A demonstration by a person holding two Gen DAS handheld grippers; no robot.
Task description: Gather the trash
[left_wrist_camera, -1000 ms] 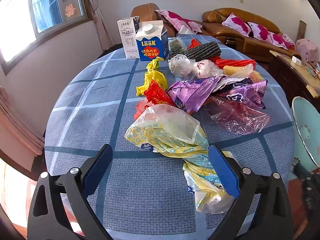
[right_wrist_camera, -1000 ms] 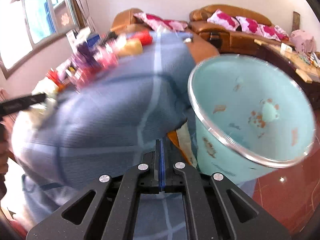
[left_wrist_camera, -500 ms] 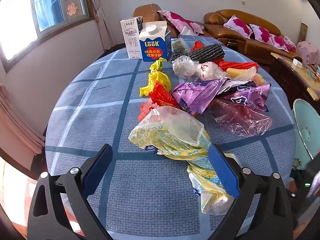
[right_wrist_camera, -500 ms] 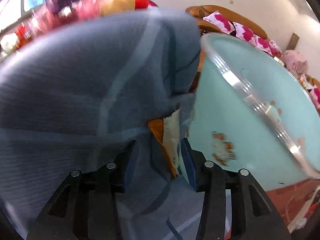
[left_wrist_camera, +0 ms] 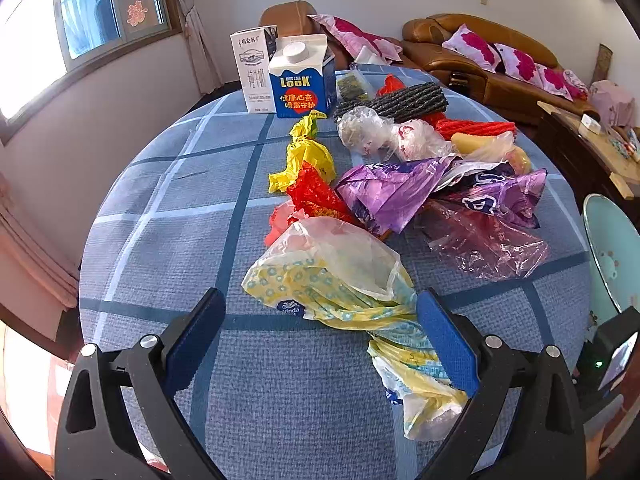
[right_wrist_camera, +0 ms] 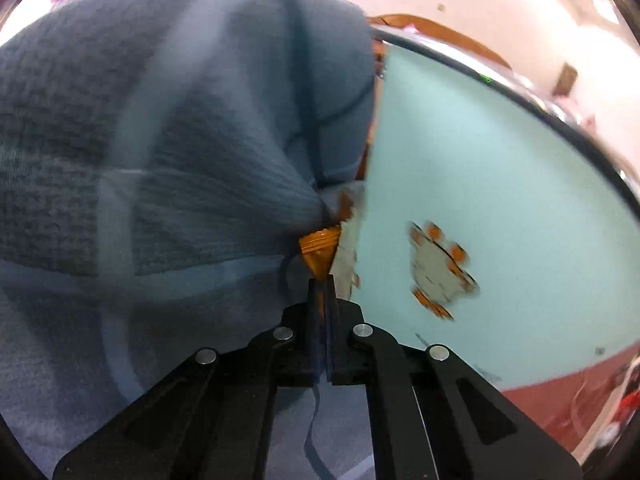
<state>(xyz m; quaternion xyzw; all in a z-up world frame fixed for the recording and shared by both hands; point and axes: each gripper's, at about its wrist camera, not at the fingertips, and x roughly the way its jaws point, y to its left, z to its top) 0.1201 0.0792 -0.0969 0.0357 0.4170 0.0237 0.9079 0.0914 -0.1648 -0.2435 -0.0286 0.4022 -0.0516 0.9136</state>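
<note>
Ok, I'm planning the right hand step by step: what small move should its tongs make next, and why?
Probably a gentle pull back and up. The right tongs have just closed and seem to pinch the corner of the orange wrapper, which sits wedged between the hanging tablecloth and the outer wall of the teal bin. It must come free before it can be dropped in.

Both grippers were black plastic — left gripper [left_wrist_camera: 320, 332], right gripper [right_wrist_camera: 322, 292] — with blue pads [left_wrist_camera: 444, 344] lining the jaws, silver screws [left_wrist_camera: 148, 340] and triangular cutouts.
</note>
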